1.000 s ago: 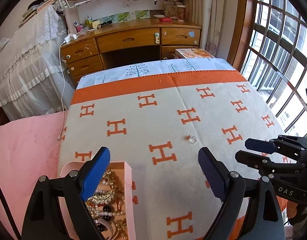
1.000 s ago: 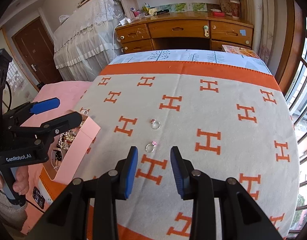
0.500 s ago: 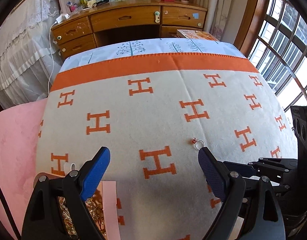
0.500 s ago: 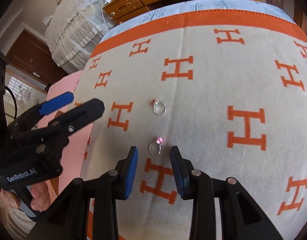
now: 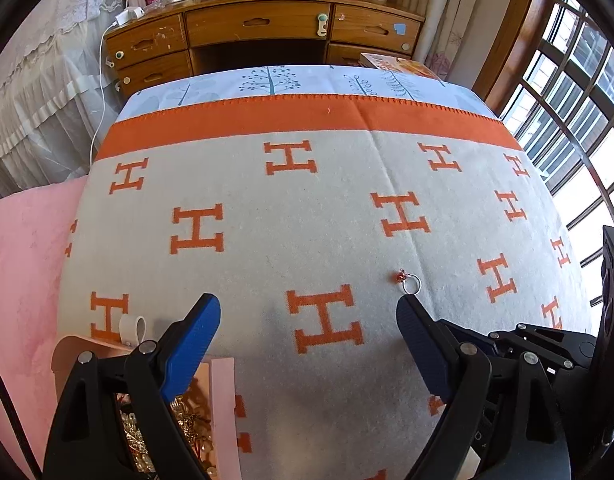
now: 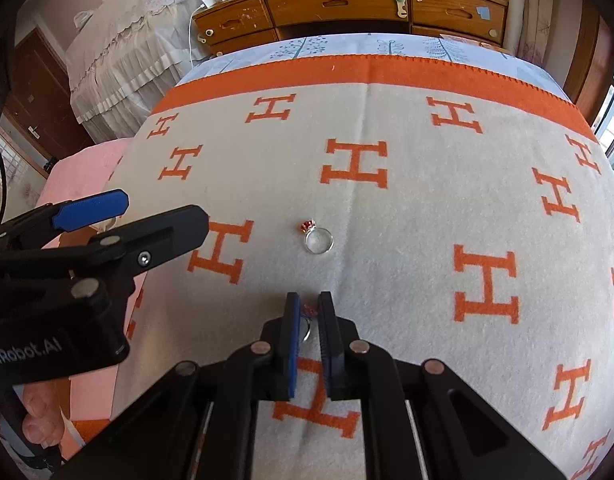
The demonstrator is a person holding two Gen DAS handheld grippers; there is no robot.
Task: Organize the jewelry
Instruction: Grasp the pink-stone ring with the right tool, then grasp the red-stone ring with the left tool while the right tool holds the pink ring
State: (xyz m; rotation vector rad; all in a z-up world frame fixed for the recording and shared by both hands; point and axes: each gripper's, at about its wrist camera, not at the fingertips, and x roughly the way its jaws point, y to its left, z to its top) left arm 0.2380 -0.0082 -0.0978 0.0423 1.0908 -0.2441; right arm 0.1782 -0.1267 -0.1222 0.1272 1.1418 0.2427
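Observation:
Two silver rings lie on the H-patterned blanket (image 6: 427, 200). The red-stone ring (image 6: 318, 237) lies free in the middle; it also shows in the left wrist view (image 5: 409, 282). My right gripper (image 6: 309, 308) is down on the blanket and shut on the pink-stone ring (image 6: 308, 317), which shows between its pads. My left gripper (image 5: 307, 320) is wide open and empty, hovering over the pink jewelry box (image 5: 223, 400) at the blanket's left edge; it also shows in the right wrist view (image 6: 127, 216).
The box holds several gold chains and pearls (image 5: 183, 416). A pink sheet (image 5: 23, 248) lies left of the blanket. A wooden desk (image 5: 263, 32) stands beyond the bed, windows (image 5: 575, 112) at right.
My right gripper has dropped to the blanket and closed around the pink-stone ring. My left gripper has shifted forward over the box's edge and stayed open.

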